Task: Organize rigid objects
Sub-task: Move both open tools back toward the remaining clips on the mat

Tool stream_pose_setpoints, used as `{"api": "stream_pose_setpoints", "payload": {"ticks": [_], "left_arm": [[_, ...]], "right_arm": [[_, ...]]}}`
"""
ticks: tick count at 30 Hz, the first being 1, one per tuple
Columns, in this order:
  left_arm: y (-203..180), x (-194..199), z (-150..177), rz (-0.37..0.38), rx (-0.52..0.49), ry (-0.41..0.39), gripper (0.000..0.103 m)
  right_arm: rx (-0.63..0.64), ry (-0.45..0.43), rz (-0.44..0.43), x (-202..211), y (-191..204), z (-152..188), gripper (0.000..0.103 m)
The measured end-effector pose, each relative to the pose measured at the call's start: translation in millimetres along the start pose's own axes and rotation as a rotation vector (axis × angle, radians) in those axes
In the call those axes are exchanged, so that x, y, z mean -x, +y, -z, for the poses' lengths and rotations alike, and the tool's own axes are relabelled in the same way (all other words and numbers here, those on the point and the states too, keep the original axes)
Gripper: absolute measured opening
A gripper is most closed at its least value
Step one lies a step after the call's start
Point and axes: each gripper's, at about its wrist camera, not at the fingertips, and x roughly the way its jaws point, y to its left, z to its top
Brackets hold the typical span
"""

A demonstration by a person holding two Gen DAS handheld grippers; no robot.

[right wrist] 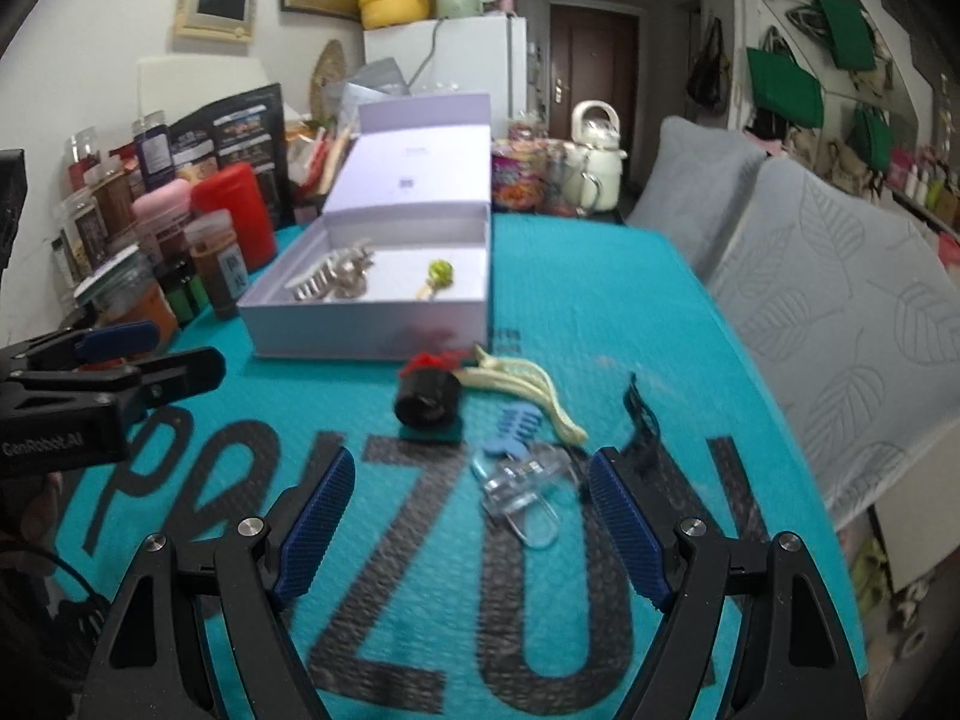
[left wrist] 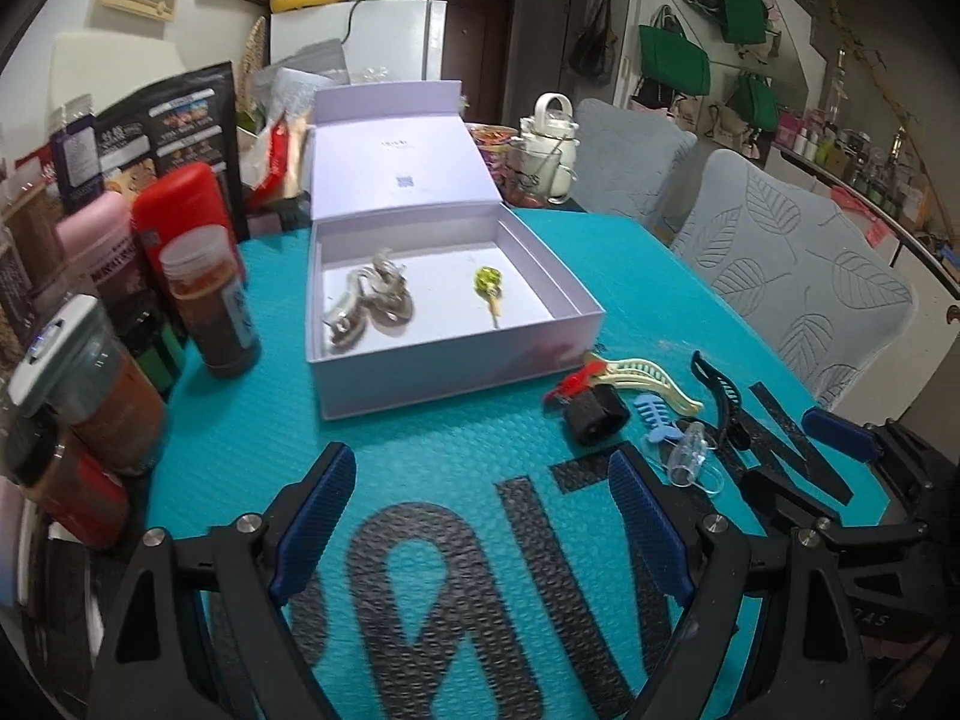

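Note:
An open lilac box [left wrist: 462, 375] [right wrist: 366, 336] sits on the teal mat and holds silver hair clips [left wrist: 372, 306] [right wrist: 336, 282] and a green-headed pin [left wrist: 489, 285] [right wrist: 438, 273]. Loose on the mat to its right lie a black clip with red trim [left wrist: 591, 414] [right wrist: 429, 399], a cream claw clip [left wrist: 648, 381] [right wrist: 528, 387], a blue fishbone clip [left wrist: 657, 423] [right wrist: 519, 423], a clear clip [left wrist: 693, 462] [right wrist: 516, 489] and a black comb clip [left wrist: 717, 396] [right wrist: 642, 420]. My left gripper [left wrist: 480, 510] is open over bare mat. My right gripper [right wrist: 471, 510] is open, the clear clip just ahead between its fingers.
Spice jars and bottles [left wrist: 204, 294] [right wrist: 210, 264] crowd the mat's left edge. A cream kettle [left wrist: 552, 144] [right wrist: 594, 162] and a candy jar [right wrist: 519, 174] stand behind the box. Chairs with grey leaf covers [left wrist: 798, 294] [right wrist: 840, 312] line the right side.

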Motion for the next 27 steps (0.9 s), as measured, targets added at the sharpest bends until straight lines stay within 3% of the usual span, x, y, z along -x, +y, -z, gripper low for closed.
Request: {"api": "stream_pose_setpoints", "payload": {"ticks": [10,27], "left_arm": [[-12,-23,-5,0.046,0.016,0.036,0.087],[-52,-79,-20,0.085,-0.048,0.120,0.087]], "right_arm": [[-0.033,0.051,-0.014,-19,-29,11,0.081],[-0.083,0.101,0.034,-46,-70,18,0.081]]}}
